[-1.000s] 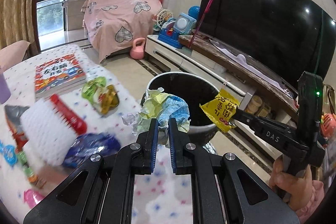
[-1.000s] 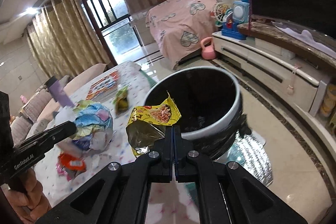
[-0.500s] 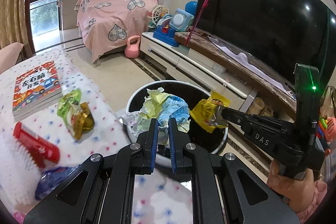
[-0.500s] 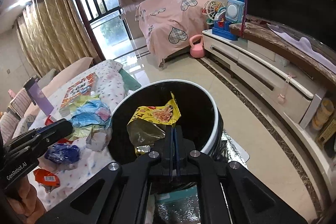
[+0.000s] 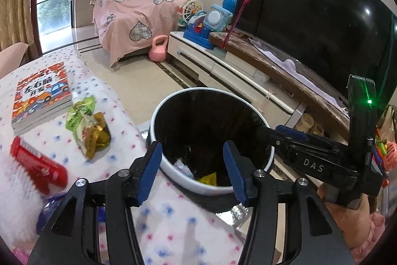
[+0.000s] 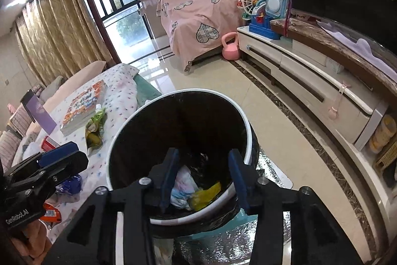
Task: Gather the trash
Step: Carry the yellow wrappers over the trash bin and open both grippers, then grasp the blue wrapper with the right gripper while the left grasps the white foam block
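A round trash bin (image 5: pixel 158 113) with a white rim and black liner stands beside the table; it also shows in the right wrist view (image 6: pixel 244 121). My left gripper (image 5: pixel 192 163) is open and empty above its near rim. My right gripper (image 6: pixel 203 173) is open and empty over the bin mouth. Inside lie a crumpled pale wrapper (image 6: pixel 182 186) and a yellow snack packet (image 6: pixel 207 191), whose corner shows in the left wrist view (image 5: pixel 208 178). A green and gold snack pouch (image 5: pixel 86 126) lies on the dotted tablecloth (image 5: pixel 119 111). A blue wrapper (image 5: pixel 47 210) lies at the table's near left.
A children's book (image 5: pixel 41 93) and a red and white brush (image 5: pixel 37 165) lie on the table. A TV stand (image 5: pixel 223 68) with a large TV (image 5: pixel 315 24) runs along the right. A pink kettlebell (image 5: pixel 158 49) sits on the floor by a pink-covered piece of furniture.
Both grippers opened over the bin. The crumpled wrapper left my left gripper and the yellow packet left my right gripper; both now lie inside the bin.
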Motion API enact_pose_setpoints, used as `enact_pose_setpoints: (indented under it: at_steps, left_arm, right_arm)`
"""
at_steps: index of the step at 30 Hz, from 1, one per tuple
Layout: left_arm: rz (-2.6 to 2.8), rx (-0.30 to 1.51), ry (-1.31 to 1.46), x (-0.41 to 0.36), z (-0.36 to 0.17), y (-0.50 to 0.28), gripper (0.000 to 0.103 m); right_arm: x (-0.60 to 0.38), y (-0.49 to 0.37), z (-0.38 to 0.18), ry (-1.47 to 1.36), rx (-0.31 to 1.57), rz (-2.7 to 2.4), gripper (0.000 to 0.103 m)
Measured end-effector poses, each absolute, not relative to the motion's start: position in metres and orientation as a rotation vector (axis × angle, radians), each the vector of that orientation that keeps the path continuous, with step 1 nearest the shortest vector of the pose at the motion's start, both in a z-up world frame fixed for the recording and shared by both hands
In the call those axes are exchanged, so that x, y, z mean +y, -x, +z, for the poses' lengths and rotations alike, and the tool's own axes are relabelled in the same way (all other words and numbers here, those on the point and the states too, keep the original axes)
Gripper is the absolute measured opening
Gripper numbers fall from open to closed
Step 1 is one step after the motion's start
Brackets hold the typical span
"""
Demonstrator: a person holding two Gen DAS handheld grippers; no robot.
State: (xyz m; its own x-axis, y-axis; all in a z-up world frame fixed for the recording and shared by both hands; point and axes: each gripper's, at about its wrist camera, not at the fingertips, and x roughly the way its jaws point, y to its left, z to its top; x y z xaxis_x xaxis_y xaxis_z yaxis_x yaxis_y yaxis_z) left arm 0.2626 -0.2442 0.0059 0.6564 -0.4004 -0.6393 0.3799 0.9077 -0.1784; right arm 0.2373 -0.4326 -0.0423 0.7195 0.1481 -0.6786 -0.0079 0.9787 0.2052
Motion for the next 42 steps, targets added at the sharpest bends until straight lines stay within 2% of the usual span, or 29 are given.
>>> enact_pose_setpoints:
  at_steps: [2, 4, 7, 27, 42]
  left_arm:
    - [-0.432, 0.721, 0.039, -0.235, 0.008, -0.252, 0.061]
    - [-0.424, 0.717, 0.053, -0.226, 0.011, -0.244, 0.062]
    - [-0.412, 0.721, 0.085, -0.208, 0.011, -0.228, 0.063]
    - [-0.233, 0.735, 0.216, -0.079, -0.005, -0.151, 0.063]
    - [-0.116, 0.786, 0.252, -0.034, -0.024, -0.165, 0.063]
  right_arm:
    - [-0.432, -0.233, -0.04, -0.205, 0.752, 0.087, 0.066]
    - [-0.428, -0.224, -0.036, -0.22, 0.728, 0.096, 0.077]
    - [-0.418, -0.214, -0.033, -0.23, 0.704, 0.107, 0.083]
    - [-0.321, -0.159, -0.048, -0.261, 0.728, 0.285, 0.085]
    - [-0.25, -0.179, -0.059, -0.111, 0.757, 0.451, 0.085]
